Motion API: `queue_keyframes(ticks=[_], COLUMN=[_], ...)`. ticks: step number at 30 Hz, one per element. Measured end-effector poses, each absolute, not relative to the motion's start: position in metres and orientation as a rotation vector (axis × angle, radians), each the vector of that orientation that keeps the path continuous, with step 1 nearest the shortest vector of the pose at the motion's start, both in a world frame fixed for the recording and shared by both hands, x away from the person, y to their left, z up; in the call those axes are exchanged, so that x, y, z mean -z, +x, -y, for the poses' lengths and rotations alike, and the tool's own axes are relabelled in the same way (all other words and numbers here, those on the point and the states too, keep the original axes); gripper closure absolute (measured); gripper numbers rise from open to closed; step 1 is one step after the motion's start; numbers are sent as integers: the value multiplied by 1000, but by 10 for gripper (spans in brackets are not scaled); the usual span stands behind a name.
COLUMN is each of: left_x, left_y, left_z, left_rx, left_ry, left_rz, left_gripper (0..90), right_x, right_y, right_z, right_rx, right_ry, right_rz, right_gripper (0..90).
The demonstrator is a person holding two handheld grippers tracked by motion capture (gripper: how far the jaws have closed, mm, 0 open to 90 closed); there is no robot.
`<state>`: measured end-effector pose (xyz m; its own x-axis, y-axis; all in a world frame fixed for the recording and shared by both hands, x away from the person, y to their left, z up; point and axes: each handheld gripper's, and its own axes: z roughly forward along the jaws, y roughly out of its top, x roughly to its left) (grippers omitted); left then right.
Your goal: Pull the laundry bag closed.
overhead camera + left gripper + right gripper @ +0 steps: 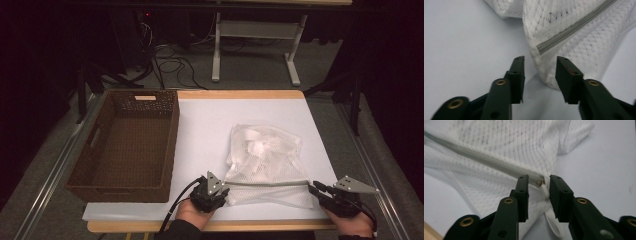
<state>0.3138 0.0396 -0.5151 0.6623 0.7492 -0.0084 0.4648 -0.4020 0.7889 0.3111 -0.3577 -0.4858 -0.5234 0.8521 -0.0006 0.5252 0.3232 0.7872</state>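
Mesh bag point(265, 165) flat near worktop's front edge, zipper point(265, 183) shut. Left gripper point(540, 75) open around bag corner; right gripper point(539, 195) parted, zipper pull point(540, 182) loose between, apparently just released.

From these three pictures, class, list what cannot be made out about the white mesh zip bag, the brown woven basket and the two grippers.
- White mesh zip bag: its pale contents, high view, veiled by mesh.
- Grey zipper: blurred in the right gripper view; the slider is half hidden by the right gripper.
- Brown woven basket: near inside wall, high view, hidden by its rim.
- Left gripper: jaw tips, high view, too small.
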Motion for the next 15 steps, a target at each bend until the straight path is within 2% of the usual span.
queue_keyframes(ticks=[4,7,15], left_x=[510,502,489], left_y=[310,306,298], left_z=[-42,-50,-73], left_rx=[-512,-574,-615], left_ry=[2041,1990,1885], left_rz=[-934,-926,-974], left_gripper=[448,401,232], right_x=[475,470,462], right_y=[307,307,317], right_z=[354,347,303], right_rx=[-1142,-1188,-1239], right_ry=[1167,1141,1052], right_rz=[-2112,-2086,-2112], right_gripper=[570,480,209])
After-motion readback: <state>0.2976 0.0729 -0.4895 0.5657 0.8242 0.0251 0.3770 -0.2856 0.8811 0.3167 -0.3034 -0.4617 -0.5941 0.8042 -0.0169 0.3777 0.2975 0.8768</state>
